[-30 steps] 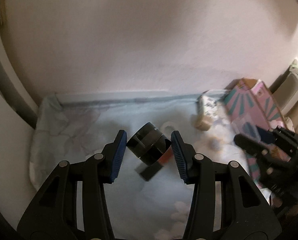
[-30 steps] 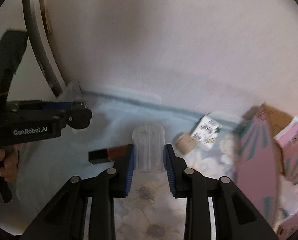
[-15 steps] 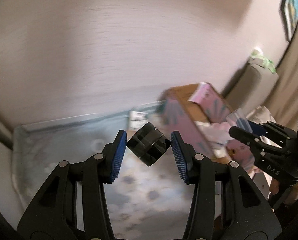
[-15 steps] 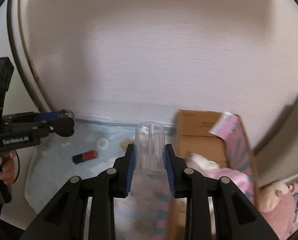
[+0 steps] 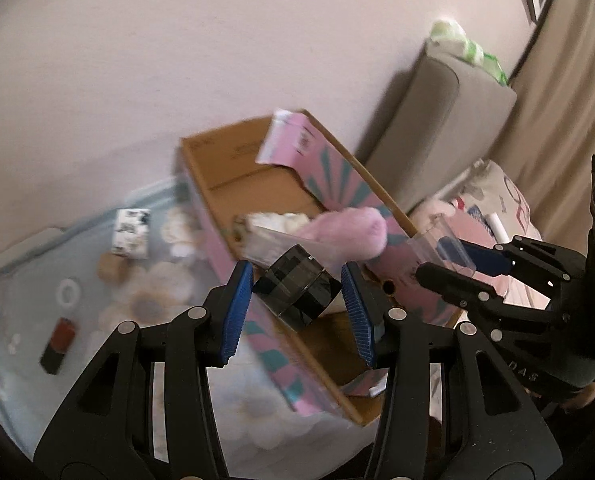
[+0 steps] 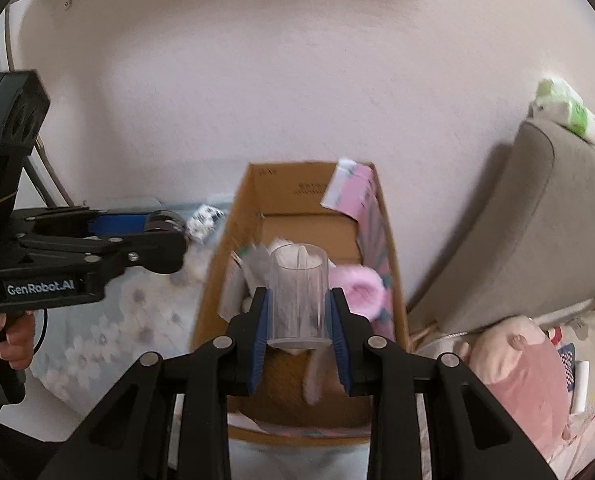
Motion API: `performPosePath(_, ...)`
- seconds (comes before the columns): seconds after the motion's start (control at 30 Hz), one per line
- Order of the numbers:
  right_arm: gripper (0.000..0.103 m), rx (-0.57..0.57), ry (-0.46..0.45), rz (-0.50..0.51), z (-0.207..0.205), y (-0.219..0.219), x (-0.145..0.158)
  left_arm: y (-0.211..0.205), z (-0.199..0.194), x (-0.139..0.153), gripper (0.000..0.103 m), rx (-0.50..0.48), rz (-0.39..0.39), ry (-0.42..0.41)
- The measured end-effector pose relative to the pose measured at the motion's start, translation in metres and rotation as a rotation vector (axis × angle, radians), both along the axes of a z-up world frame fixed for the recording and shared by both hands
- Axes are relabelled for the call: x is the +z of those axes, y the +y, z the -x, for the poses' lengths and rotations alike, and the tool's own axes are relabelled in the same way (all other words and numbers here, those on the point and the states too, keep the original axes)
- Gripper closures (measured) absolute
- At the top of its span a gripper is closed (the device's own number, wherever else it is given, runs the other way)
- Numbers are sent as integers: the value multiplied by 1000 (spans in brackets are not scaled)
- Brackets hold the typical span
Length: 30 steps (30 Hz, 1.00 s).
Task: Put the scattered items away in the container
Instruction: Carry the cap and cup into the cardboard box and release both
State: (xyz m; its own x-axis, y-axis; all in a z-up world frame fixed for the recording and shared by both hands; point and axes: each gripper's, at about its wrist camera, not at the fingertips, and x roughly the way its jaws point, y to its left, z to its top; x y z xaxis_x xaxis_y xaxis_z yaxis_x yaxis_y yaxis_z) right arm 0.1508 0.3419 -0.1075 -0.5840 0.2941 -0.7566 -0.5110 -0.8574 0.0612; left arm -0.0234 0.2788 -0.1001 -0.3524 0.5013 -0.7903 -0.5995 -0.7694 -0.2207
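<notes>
- Cardboard box stands open on the flowered bedspread, a pink plush toy inside.
- Left tool pinches a dark faceted jar over the box's near wall.
- Right tool clamps a clear plastic cup above the box's opening.
- Small red-and-black item lies on the bedspread, well apart from the box.

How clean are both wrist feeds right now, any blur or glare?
Left wrist view: the black jar in the left gripper is sharp, bedspread items smeared. Right wrist view: clear cup crisp, cardboard box edges streaked; fisheye bends both; no glare.
</notes>
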Motion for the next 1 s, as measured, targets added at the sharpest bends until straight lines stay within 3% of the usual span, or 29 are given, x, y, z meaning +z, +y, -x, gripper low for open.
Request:
performPosePath(0.33, 76, 32, -8, 67, -20, 19, -22, 28, -7, -20, 61, 6, 40, -28)
performPosePath(0.5, 76, 46, 3, 81, -19, 22, -23, 25, -1, -20, 60, 30, 1, -75)
performPosePath(0.53, 76, 50, 5, 80, -18, 22, -23, 23, 1, -21, 57, 40, -19, -106)
performPosePath(0.6, 70, 59, -4, 84, -15, 25, -26, 21, 3, -23, 25, 58, -35, -136)
performPosePath(0.63, 55, 58, -9, 84, -14, 25, -27, 20, 2, -21, 0, 69, -33, -127)
performPosePath(0.67, 47, 54, -3, 80, -15, 25, -27, 18, 1, -18, 1, 80, -35, -110)
performPosePath(1.0, 45, 49, 29, 19, -19, 22, -13, -8, 0, -4, 1, 150, -42, -82)
